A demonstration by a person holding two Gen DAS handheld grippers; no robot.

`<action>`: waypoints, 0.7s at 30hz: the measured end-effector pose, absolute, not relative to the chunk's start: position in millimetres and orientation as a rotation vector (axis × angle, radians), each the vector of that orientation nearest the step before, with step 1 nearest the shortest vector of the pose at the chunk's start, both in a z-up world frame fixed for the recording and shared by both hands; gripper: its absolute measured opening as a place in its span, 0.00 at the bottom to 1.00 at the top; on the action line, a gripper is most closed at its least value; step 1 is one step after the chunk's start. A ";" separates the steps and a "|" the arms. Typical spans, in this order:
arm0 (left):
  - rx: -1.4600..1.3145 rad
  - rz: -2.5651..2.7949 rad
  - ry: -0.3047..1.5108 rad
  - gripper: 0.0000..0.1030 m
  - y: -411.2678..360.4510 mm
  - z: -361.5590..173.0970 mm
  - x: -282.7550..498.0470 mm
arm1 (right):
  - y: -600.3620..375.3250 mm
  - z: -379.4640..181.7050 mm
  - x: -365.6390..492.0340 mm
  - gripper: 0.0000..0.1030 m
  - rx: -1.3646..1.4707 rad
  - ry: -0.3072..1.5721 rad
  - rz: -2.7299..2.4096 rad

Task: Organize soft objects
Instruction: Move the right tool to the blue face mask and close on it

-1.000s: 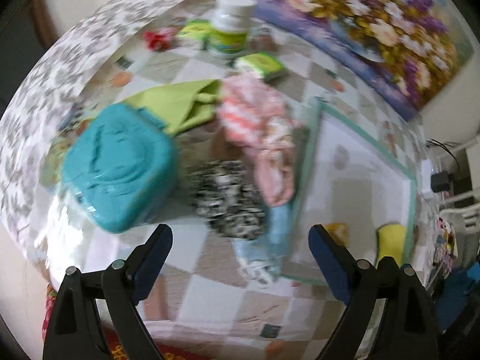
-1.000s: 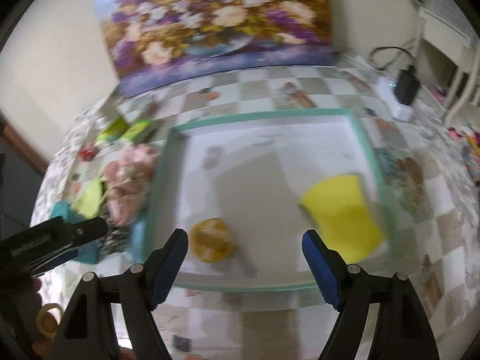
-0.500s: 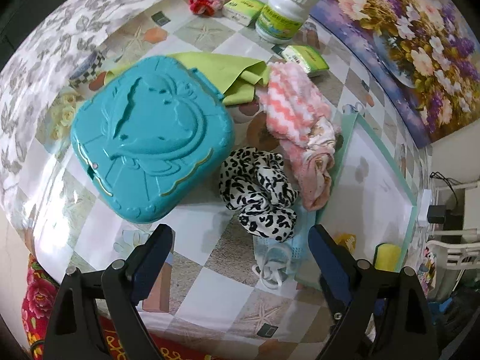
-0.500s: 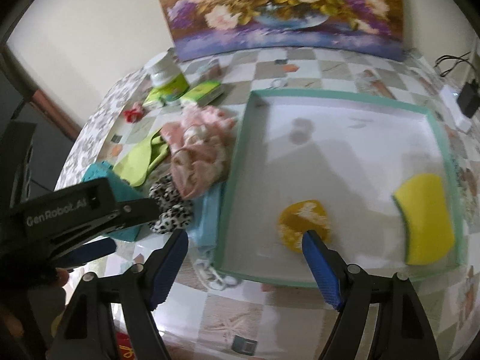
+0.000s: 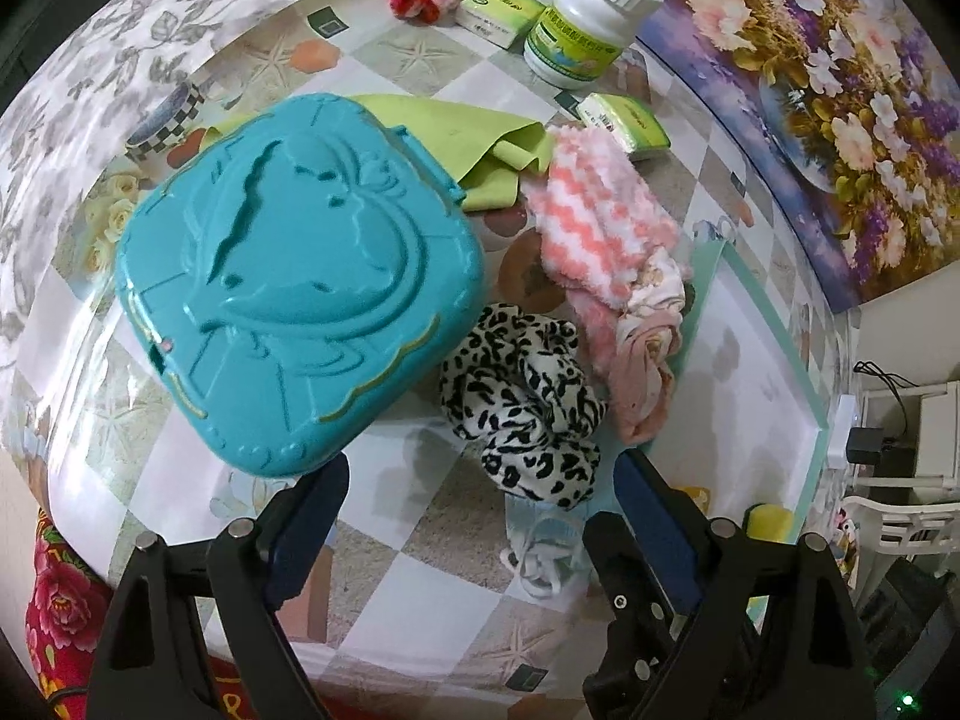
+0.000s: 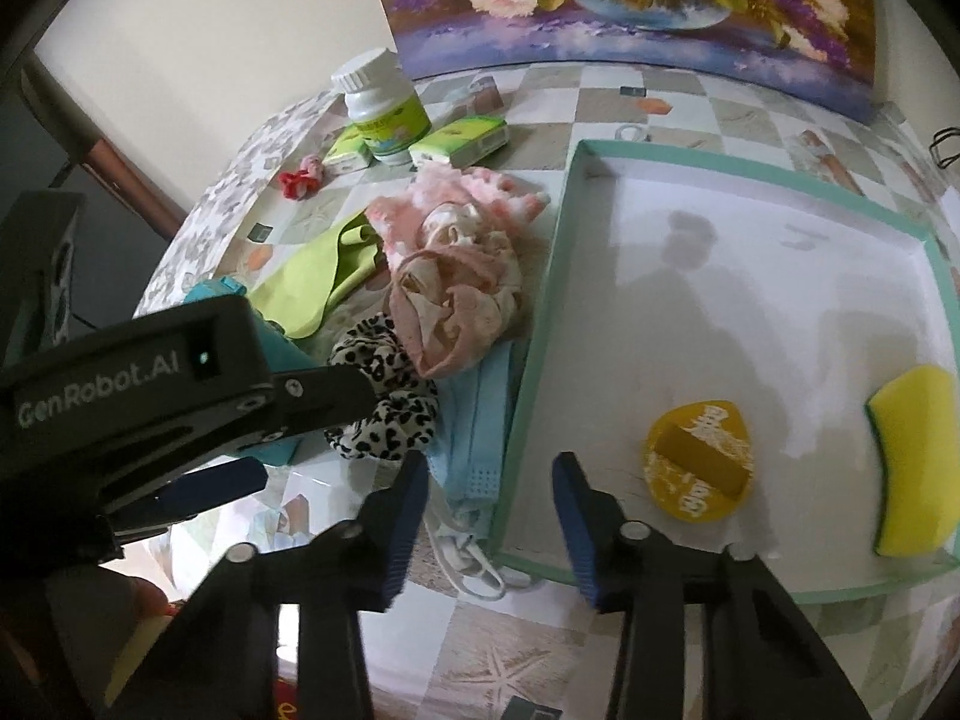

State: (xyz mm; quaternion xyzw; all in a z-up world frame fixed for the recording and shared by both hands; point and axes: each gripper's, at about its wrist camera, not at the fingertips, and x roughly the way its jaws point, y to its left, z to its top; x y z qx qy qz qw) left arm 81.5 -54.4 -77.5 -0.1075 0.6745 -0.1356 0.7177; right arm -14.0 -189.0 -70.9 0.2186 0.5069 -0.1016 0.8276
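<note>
Pale-blue face mask [image 6: 480,420] lies on the table against the tray [image 6: 540,324] wall, probably just ahead of the right hand-held gripper [image 6: 492,516], whose half-open, empty jaws have just been closing; left hand-held gripper [image 5: 480,516] gapes empty.

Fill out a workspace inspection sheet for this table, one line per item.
Surface: checkered tablecloth, crowded.
Job's things: leopard scrunchie, pink towel, green cloth and blue mask beside the tray; yellow sponge inside it.
Clutter: teal case, pill bottle, tissue packs.
Grippers: left hand-held gripper open; right hand-held gripper just been closing, nothing between its jaws.
Cables: charger cable.
Surroundings: flower painting.
</note>
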 end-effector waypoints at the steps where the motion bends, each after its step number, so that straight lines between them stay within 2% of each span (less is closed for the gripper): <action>1: -0.233 -0.305 1.492 0.75 -56.6 -78.4 82.4 | -189.5 -72.2 -13.1 0.41 0.468 1.079 -0.215; 14: -0.263 -0.356 1.480 0.49 -78.4 -91.6 93.7 | -193.4 -75.2 -8.6 0.10 0.485 1.080 -0.209; 21: -0.290 -0.371 1.463 0.39 -82.3 -94.3 98.4 | -195.0 -75.5 -9.9 0.07 0.493 1.081 -0.205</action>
